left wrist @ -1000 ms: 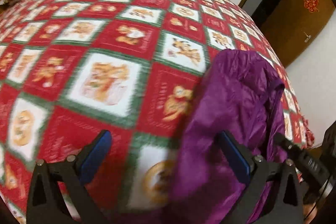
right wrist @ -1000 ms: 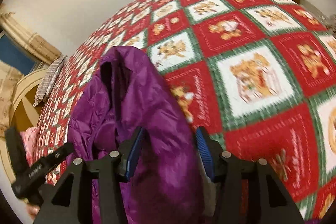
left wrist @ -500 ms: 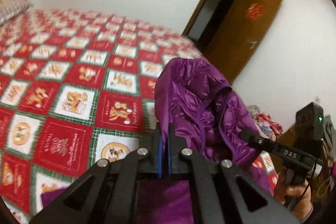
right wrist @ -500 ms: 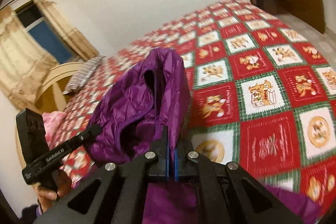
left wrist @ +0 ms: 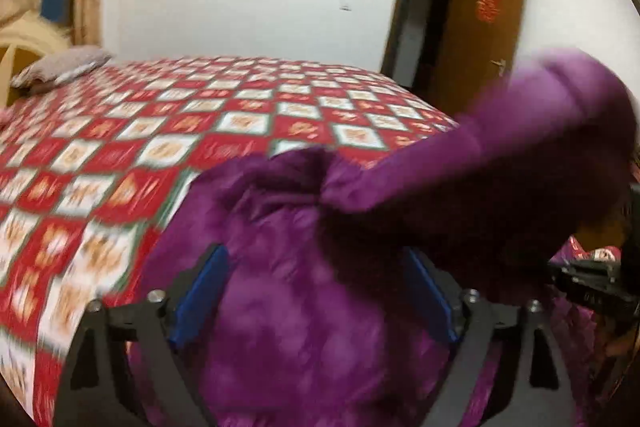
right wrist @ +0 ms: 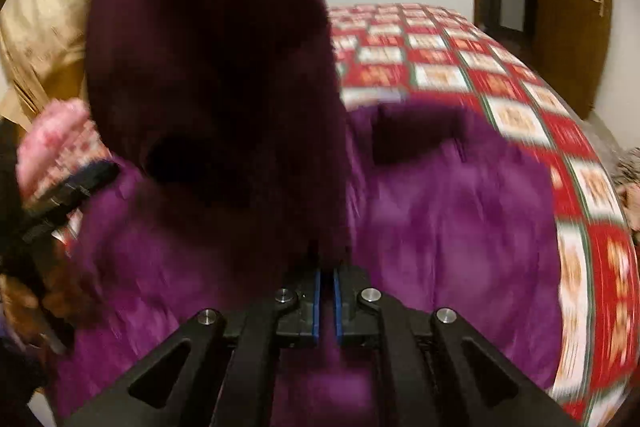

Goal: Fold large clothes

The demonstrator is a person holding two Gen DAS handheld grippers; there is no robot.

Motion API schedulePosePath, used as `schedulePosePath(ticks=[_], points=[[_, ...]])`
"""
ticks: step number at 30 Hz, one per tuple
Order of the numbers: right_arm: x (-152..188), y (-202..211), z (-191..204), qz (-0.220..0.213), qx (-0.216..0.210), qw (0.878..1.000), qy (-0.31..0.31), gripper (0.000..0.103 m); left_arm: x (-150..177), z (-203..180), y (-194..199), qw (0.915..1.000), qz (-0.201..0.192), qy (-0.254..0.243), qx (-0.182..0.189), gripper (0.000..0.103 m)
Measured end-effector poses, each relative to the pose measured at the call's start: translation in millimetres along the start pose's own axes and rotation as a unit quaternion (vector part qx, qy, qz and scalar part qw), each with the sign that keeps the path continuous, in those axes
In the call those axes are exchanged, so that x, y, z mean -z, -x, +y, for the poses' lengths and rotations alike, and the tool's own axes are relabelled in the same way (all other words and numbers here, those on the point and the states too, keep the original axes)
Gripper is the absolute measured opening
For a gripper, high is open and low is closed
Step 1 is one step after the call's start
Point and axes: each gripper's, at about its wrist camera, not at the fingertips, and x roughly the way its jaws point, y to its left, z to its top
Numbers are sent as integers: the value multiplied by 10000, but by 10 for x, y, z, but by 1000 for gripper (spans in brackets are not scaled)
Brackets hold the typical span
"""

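Observation:
A purple puffer jacket (left wrist: pixel 304 307) lies on the bed's near edge in the left wrist view, with one sleeve (left wrist: pixel 500 147) raised and blurred at the right. My left gripper (left wrist: pixel 316 291) is open, its blue pads either side of the jacket's body. In the right wrist view the jacket (right wrist: pixel 440 211) spreads over the bed and a dark sleeve (right wrist: pixel 224 59) hangs up in front of the camera. My right gripper (right wrist: pixel 327 287) is shut on a fold of the jacket.
The bed has a red, green and white checked cover (left wrist: pixel 160 131) with a pillow (left wrist: pixel 64 67) at the far left. A brown door (left wrist: pixel 480 27) stands open at the right. Pink clothes (right wrist: pixel 52 139) lie at the left. Curtains (right wrist: pixel 40 27) hang behind.
My left gripper has opened and let go of the jacket, which now lies spread on the bed. My right gripper stays shut on it, and a sleeve swings up.

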Motion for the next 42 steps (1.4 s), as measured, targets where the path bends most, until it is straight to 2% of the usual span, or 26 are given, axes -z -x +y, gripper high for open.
schedulePosePath(ticks=[5,11,14,17,20,23,24,26,28,33,36,39,42], points=[[369,307,-101,-111,-70,9985,-538,5,145,322,273,9979,84,603,226,101],[702,723,-308,-199,-201,9902,-1365,5,252,376,454,9979,273,585,109,101],[666,912,-202,-468,-687,9827,-1658,5,202,149,536,9986,245,432,204,101],[438,884,104,-676,-1040,9829,-1363,5,179,-134,568,9997,178,84,129,101],[258,723,379,-615,-1284,9837,-1101,5,194,-357,447,9992,158,-356,-131,101],[161,443,592,-426,-985,9920,-662,5,238,-463,231,9976,296,-537,-313,101],[131,325,609,-316,-766,9953,-496,5,244,-478,176,9972,365,-566,-339,101],[129,45,634,81,-14,9998,-175,5,269,-536,10,9957,539,-618,-442,101],[161,-82,552,165,327,9993,-121,5,291,-600,-114,9946,646,-668,-458,101],[188,-83,258,-20,376,9976,-578,5,274,-713,-280,9927,745,-702,-635,103],[181,-134,182,-99,297,9968,-735,5,277,-727,-405,9889,1004,-711,-828,103],[166,-113,163,-49,248,9970,-727,5,276,-711,-310,9904,950,-730,-687,103],[217,124,101,-134,-72,9952,-970,5,243,-608,-99,9937,888,-557,-409,103]])
